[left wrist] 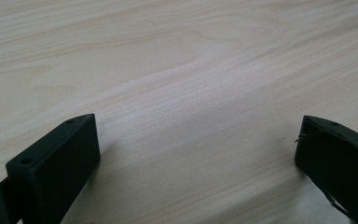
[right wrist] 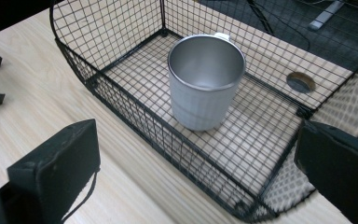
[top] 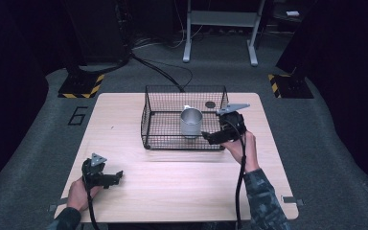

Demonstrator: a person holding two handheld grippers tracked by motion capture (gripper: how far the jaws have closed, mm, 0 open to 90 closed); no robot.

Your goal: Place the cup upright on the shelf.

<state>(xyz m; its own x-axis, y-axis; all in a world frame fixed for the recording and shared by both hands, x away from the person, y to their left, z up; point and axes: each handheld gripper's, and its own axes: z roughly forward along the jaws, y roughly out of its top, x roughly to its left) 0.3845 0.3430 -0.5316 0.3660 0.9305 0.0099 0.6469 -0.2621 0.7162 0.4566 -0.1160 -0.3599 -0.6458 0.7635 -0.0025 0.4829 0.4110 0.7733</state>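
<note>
Black jaws on the right tool (top: 211, 137) are spread wide with nothing between them, and it's held by the person's right hand (top: 242, 146) at the near right corner of the black wire mesh basket (top: 148, 125), pointing in toward it. From the right gripper view the jaws frame the basket's near wall, so the tool sits just outside the mesh, close to it but I can't tell if it's touching.

Inside the basket stands a shiny silver metal cup (right wrist: 205, 88), upright, open end up, roughly in the middle of the basket floor. A small handle bit pokes out at its far rim.

Left tool (top: 110, 178) is way off on the near left part of the pale wooden table (top: 182, 187), well apart from the basket, gripped by the left hand (top: 79, 194). Its jaws are also wide apart and holding nothing, just bare wood grain between them in the left gripper view.

Beyond the basket there's a dark round hole in the table top (right wrist: 300, 82). Grey carpet floor (top: 38, 143) all round the table.
</note>
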